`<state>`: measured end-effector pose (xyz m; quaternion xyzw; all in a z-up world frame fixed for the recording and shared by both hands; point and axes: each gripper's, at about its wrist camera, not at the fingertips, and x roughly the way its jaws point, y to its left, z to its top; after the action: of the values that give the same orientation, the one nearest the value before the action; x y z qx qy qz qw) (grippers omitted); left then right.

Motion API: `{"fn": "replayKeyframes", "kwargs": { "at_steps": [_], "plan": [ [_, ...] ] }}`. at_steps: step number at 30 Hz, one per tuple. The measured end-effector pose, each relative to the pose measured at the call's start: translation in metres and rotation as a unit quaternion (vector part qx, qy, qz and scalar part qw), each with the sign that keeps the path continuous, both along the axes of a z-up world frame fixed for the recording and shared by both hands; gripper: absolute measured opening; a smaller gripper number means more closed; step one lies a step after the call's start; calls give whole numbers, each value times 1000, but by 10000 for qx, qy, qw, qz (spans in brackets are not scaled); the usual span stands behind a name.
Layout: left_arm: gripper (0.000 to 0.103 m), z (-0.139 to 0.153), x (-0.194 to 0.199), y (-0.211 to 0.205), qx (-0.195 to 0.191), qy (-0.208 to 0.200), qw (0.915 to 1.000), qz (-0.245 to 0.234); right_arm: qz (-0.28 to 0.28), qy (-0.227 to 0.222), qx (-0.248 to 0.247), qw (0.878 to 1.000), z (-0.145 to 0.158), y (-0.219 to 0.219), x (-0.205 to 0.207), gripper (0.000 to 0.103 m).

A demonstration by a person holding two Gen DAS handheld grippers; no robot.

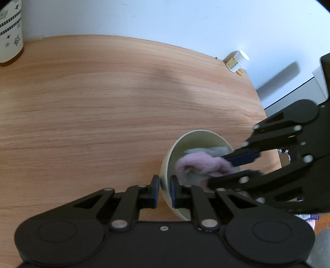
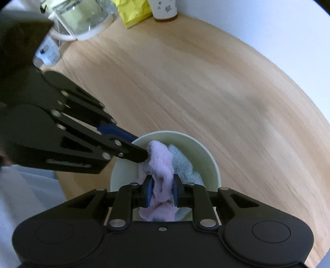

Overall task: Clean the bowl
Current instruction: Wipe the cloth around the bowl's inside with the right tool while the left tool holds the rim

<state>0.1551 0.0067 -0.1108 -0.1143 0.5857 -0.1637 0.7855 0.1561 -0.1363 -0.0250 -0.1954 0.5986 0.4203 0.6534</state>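
A pale cream bowl [image 1: 198, 138] stands at the near right of the wooden table; it also shows in the right wrist view [image 2: 185, 142]. My left gripper [image 1: 165, 185] is shut on the bowl's near rim, one finger outside and one inside. My right gripper [image 2: 163, 190] is shut on a pink and grey-blue cloth [image 2: 163, 162] and holds it down inside the bowl. In the left wrist view the right gripper [image 1: 233, 167] reaches in from the right with the cloth [image 1: 198, 165] bunched in the bowl.
A patterned white canister [image 1: 10, 31] stands at the table's far left. A small white-capped jar [image 1: 237, 60] sits at the far right corner. A clear glass jug [image 2: 80, 18], a yellow bag [image 2: 134, 12] and a small bottle [image 2: 47, 51] stand at the far edge.
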Motion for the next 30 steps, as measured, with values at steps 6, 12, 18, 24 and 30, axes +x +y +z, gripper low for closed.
{"fn": "replayKeyframes", "kwargs": {
  "at_steps": [6, 12, 18, 24, 30],
  "plan": [
    [11, 3, -1, -8, 294, -187, 9993, -151, 455, -63, -391, 9982, -30, 5, 23, 22],
    [11, 2, 1, -5, 224, -125, 9996, -115, 875, -312, -811, 9924, -51, 21, 5, 22],
    [9, 1, 1, 0, 55, 4, 10000, -21, 923, -374, -824, 9916, -62, 22, 8, 21],
    [9, 0, -1, 1, 57, -33, 10000, -6, 596, -473, -580, 9954, -68, 32, 7, 22],
    [9, -3, 2, 7, -120, 108, 9995, 256, -441, -131, 185, 9988, -67, 18, 22, 19]
  ]
}}
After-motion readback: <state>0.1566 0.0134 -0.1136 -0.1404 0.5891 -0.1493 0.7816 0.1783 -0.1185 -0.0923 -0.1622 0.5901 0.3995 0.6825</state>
